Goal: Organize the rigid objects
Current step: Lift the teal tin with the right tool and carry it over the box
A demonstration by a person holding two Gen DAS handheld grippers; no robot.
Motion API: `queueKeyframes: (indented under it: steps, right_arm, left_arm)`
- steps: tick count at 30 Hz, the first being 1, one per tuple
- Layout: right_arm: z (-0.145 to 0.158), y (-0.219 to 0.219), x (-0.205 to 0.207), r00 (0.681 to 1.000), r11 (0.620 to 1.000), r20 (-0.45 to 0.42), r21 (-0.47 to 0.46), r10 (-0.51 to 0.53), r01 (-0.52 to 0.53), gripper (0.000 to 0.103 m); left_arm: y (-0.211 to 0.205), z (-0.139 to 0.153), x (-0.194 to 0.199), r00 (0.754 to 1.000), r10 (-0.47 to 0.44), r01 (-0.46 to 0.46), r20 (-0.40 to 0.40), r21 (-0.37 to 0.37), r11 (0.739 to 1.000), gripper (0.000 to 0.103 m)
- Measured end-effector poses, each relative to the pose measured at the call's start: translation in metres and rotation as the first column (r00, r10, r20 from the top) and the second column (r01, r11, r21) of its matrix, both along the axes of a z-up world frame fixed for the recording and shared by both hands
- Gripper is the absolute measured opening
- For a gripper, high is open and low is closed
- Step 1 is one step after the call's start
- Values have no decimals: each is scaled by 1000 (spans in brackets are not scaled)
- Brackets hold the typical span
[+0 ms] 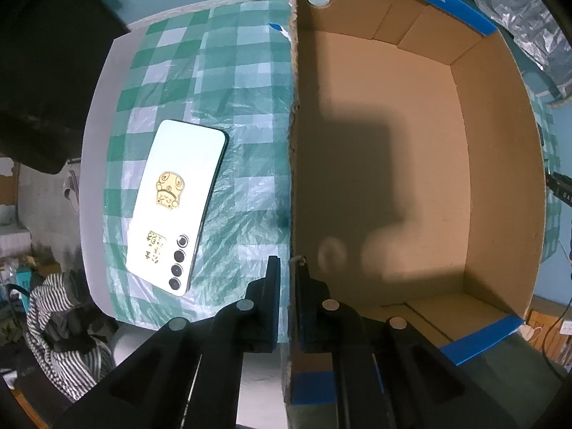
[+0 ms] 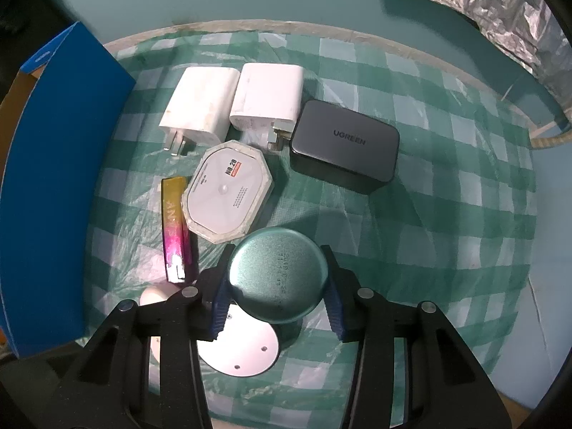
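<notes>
In the left wrist view, my left gripper point(image 1: 286, 268) is shut on the left wall point(image 1: 294, 143) of an open cardboard box; one finger is outside, one inside. The box floor point(image 1: 375, 178) shows nothing on it. A white phone point(image 1: 178, 207) lies face down on the checked cloth left of the box. In the right wrist view, my right gripper point(image 2: 275, 286) is shut on a round green tin point(image 2: 277, 275), held above a silver disc point(image 2: 239, 350). Ahead lie two white chargers point(image 2: 202, 107) point(image 2: 268, 94), a grey UGREEN charger point(image 2: 345, 144), an octagonal white case point(image 2: 227, 193) and an iridescent bar point(image 2: 175, 225).
The box's blue outer wall point(image 2: 53, 196) stands at the left in the right wrist view. A white rounded object point(image 2: 153, 296) is partly hidden behind my right gripper's left finger. Crinkled foil point(image 2: 500, 7) lies at the far right. Striped clothing point(image 1: 64, 339) lies below the table edge.
</notes>
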State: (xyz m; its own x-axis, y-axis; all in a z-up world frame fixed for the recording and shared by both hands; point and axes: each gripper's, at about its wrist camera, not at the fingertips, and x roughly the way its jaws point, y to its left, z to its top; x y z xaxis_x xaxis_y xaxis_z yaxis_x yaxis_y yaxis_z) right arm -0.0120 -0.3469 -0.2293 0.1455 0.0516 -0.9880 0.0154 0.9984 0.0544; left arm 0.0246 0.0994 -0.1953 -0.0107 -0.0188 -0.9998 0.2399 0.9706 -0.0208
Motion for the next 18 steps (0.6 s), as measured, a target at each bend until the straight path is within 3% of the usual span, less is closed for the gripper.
queueKeyframes:
  steps: [10, 18]
  right_arm:
    - [19, 15, 9, 1000, 997, 14, -68, 20, -19, 45]
    - [42, 32, 1, 1000, 998, 30, -66, 4, -2, 45]
  left_arm:
    - [1, 3, 2, 1000, -11, 11, -3, -5, 1000, 5]
    - [-1, 11, 0, 999, -44, 44, -5, -9, 999, 4]
